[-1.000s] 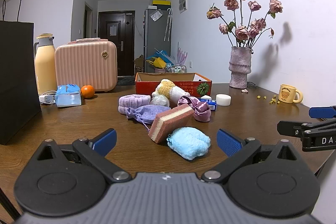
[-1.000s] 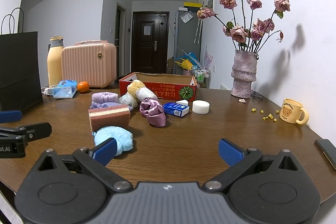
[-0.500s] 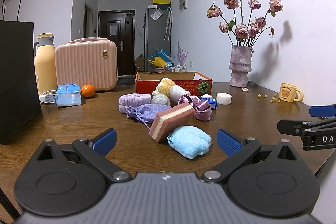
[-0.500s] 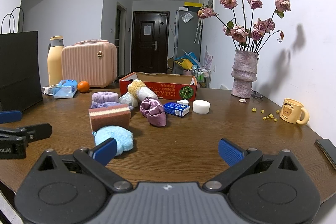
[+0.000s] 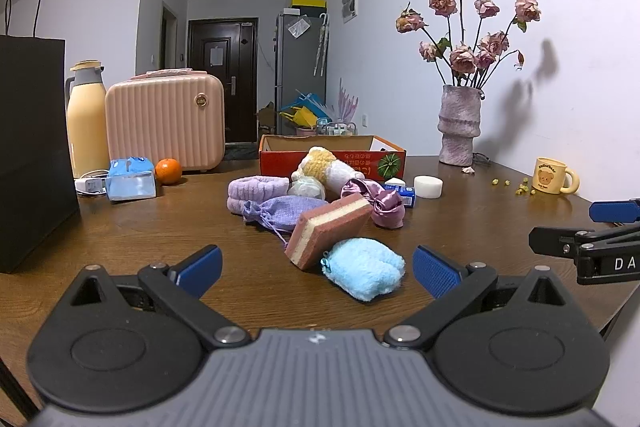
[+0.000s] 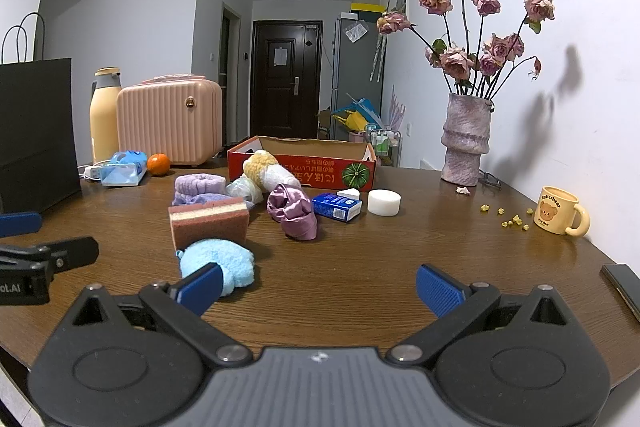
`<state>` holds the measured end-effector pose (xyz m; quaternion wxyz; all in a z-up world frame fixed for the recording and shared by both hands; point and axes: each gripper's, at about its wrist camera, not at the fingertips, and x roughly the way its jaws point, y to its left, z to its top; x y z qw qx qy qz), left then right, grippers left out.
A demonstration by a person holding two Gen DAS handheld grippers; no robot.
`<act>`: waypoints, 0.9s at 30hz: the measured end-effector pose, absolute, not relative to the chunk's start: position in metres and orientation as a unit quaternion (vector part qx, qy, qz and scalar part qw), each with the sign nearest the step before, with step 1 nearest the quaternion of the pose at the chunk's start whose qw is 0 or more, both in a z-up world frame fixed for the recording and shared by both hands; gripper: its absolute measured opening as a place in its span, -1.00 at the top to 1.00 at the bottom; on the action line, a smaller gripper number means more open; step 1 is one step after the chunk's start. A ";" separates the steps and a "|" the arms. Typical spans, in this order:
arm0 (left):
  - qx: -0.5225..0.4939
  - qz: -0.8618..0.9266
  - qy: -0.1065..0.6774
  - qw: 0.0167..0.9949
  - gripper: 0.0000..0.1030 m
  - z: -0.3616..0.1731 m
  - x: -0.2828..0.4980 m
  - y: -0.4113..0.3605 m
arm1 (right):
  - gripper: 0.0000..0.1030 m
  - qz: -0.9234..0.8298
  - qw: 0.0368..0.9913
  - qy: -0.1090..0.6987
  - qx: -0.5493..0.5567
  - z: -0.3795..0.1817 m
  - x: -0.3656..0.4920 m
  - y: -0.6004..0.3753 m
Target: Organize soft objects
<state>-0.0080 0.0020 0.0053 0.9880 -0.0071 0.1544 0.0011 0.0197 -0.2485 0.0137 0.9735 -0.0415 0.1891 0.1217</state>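
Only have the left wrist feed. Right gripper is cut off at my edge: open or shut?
Observer: Open. The right gripper has its fingers wide apart, nothing between them.
Operator: Anything right of the mug?
Observer: A dark phone lies flat past the mug, by the edge.
Operator: That blue carton behind the satin pouch?
Observer: The blue carton lies on its side between the satin pouch and a white round block.

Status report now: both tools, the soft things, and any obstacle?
Left tool open, empty; right tool open, empty. Soft pile on table, blue puff nearest, red box behind. Small blue carton and white puck beside pile.
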 end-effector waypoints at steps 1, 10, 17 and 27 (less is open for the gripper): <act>-0.007 0.001 0.154 0.988 -1.00 0.005 -0.008 0.002 | -1.00 0.122 0.973 0.189 -0.041 0.014 0.020 -0.248; -0.008 0.002 0.154 0.988 -1.00 0.006 -0.009 0.002 | -1.00 0.124 0.973 0.190 -0.043 0.014 0.018 -0.246; -0.011 0.006 0.158 0.987 -1.00 0.002 -0.009 0.004 | -1.00 0.127 0.971 0.195 -0.046 0.010 0.024 -0.240; -0.017 0.013 0.167 0.986 -1.00 -0.001 0.002 0.012 | -1.00 0.134 0.968 0.206 -0.048 0.007 0.036 -0.235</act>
